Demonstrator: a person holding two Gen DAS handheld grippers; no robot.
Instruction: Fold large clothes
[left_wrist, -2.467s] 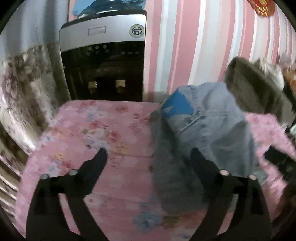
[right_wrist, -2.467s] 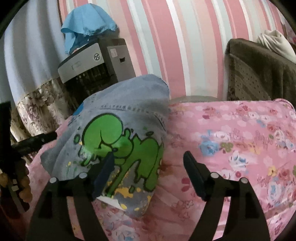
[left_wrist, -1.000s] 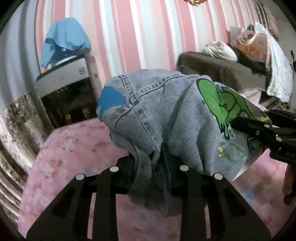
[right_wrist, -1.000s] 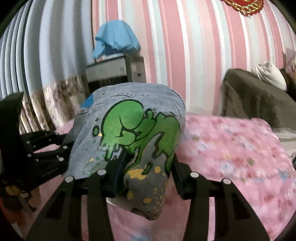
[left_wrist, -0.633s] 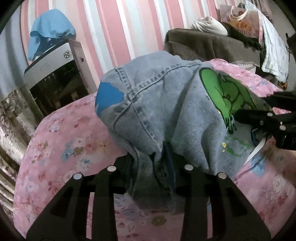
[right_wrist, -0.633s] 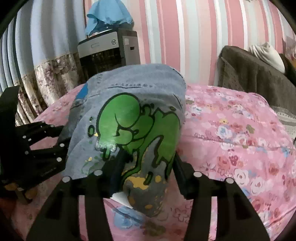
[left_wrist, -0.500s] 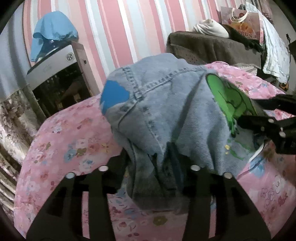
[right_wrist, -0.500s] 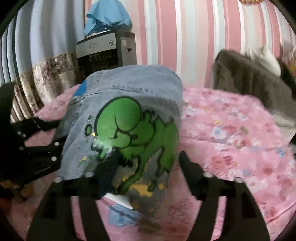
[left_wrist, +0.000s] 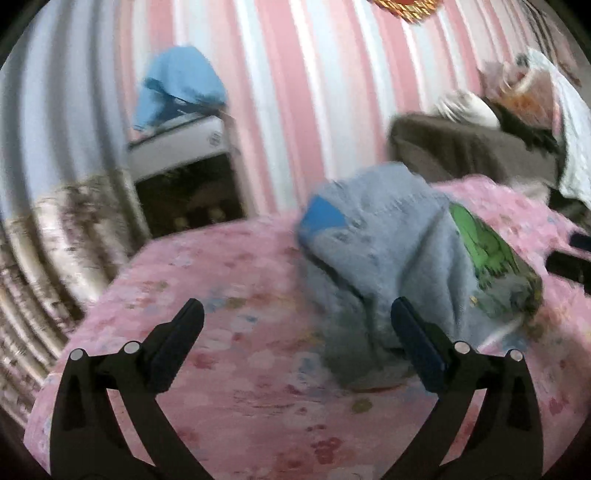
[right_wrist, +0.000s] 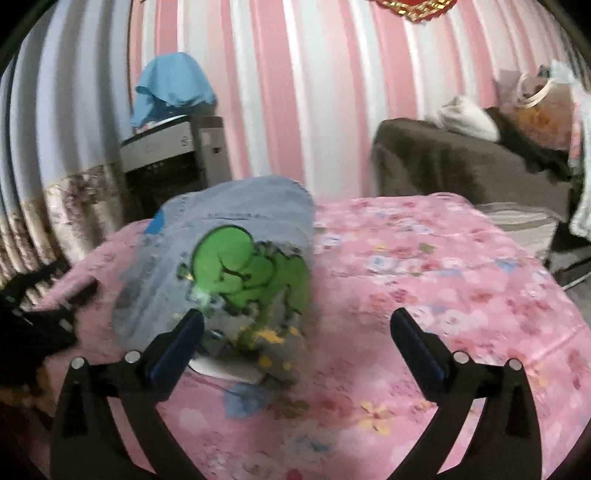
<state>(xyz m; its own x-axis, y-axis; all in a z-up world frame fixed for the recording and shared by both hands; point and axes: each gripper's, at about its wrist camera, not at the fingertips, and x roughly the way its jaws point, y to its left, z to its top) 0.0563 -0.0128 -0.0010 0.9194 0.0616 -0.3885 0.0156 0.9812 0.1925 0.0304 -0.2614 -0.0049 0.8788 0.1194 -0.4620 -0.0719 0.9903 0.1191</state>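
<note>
The left gripper (left_wrist: 297, 319) had its jaws spreading wide, with nothing pressed between the pads; the near edge of the denim garment (left_wrist: 399, 258) lay just inside its right finger (left_wrist: 415, 339), loose and not pinched. The right gripper (right_wrist: 297, 328) was likewise opening, its left finger (right_wrist: 177, 343) just in front of the garment's lower hem and its right finger out over bare bedding, so it had let go as well.

The denim garment sat bunched in a rounded heap on the pink floral bedspread (right_wrist: 443, 280), its green cartoon print (right_wrist: 247, 266) facing the right gripper and a blue patch (left_wrist: 321, 216) on the side facing the left gripper. A white tag or lining (right_wrist: 225, 369) peeked out under its near edge.

Beyond the garment, off the bedspread's far edge, stood a grey and black appliance (left_wrist: 184, 173) with a blue cloth (left_wrist: 177, 88) draped on top, against the pink striped wall (right_wrist: 288, 92). To the garment's right, past the bedspread, a brown covered seat (right_wrist: 454, 166) carried a white bundle (right_wrist: 465, 118). A bag with pale handles (right_wrist: 535, 96) stood behind it; its contents were too blurred to tell.
</note>
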